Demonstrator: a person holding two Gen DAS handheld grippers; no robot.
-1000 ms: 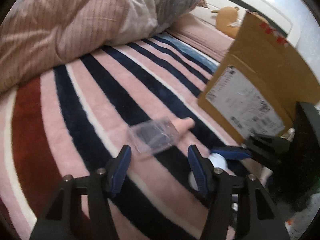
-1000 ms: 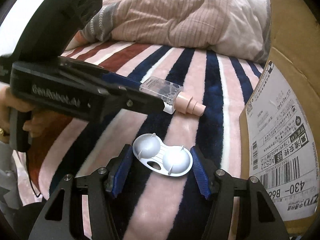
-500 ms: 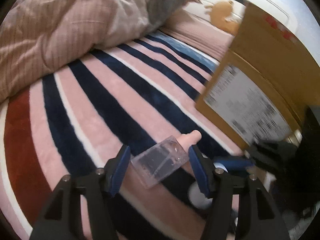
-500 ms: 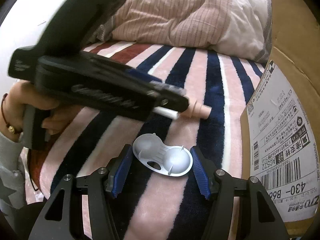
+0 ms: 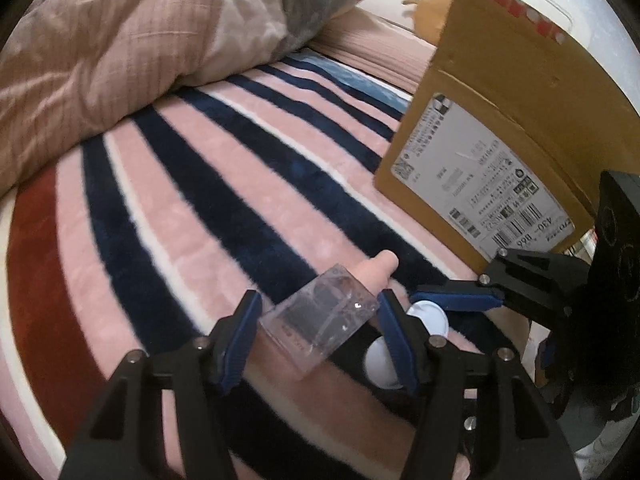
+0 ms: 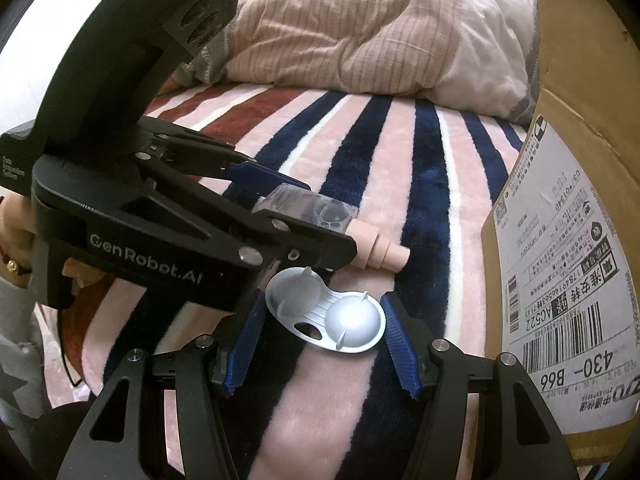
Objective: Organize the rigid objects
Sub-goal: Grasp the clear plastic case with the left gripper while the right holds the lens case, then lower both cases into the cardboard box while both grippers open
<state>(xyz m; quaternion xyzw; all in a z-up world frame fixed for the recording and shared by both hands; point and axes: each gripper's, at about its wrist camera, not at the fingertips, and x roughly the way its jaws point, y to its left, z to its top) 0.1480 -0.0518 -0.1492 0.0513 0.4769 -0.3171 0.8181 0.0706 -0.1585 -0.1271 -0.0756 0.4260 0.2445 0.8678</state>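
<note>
Clear plastic bottle with a pink cap sits between my left gripper's spread fingers, ungripped. Just beside it, my right gripper straddles the white contact-lens case, also open. Beyond stands the cardboard box. I judge centring before squeezing wise.

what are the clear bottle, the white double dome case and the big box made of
The clear bottle: looks like hard transparent plastic, glossy, with the dark stripe showing through it; its pink cap looks matte plastic. The white double dome case: probably moulded plastic, smooth, with a soft sheen on the domes and thin ribs. The big box: brown corrugated cardboard, matte, creased at the flap, with a white paper shipping label.
</note>
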